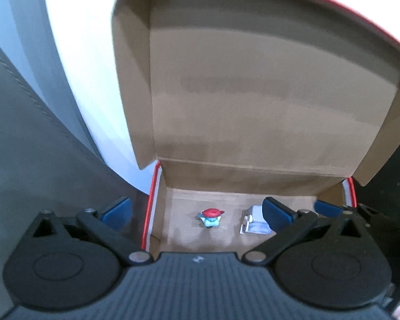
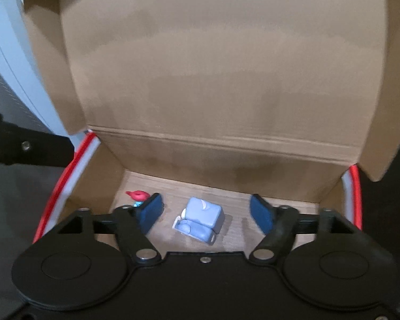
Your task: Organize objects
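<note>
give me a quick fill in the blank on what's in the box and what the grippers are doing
1. The cardboard box has its lid ____.
2. The figure on the box floor wears a ____ hat.
3. The pale blue toy lies between the right gripper's fingers, which are ____ and not touching it.
4. The left gripper holds ____.

Missing words: open; red; open; nothing

Open box [image 2: 346, 184]: bare floor between figurine [image 1: 210, 217] and grey toy [image 2: 200, 220]; raised lid [image 2: 213, 66] blocks the far side.
</note>
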A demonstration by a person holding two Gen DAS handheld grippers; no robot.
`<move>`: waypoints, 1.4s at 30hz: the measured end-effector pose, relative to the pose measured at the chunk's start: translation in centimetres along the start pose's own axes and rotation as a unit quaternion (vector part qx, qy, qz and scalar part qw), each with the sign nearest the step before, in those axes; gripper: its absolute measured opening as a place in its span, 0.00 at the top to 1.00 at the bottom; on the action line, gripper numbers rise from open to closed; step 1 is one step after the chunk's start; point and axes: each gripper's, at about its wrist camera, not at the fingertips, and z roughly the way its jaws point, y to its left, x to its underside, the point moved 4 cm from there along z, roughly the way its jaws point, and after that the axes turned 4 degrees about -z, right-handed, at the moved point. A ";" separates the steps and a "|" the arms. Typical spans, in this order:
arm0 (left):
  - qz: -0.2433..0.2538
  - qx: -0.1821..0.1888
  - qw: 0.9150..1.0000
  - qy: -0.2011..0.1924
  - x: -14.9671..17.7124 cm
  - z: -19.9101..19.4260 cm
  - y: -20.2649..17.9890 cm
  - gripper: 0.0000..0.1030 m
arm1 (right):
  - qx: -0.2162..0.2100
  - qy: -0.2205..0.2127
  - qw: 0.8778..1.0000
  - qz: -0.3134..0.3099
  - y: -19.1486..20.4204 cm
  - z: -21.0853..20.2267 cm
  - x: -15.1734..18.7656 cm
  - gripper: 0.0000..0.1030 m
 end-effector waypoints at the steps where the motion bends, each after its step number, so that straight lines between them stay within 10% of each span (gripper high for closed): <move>1: -0.002 0.000 1.000 -0.003 0.1 -0.5 0.1 0.00 | -0.002 -0.002 1.000 0.001 -0.2 -0.7 0.0 0.18; 5: -0.006 -0.003 1.000 -0.008 0.5 -2.1 0.4 0.00 | -0.009 -0.013 1.000 0.000 -0.5 -3.3 -0.1 0.00; 42: -0.015 0.021 0.996 -0.085 7.6 -20.6 0.7 0.00 | -0.055 -0.099 0.994 0.006 -0.7 -25.9 3.4 0.00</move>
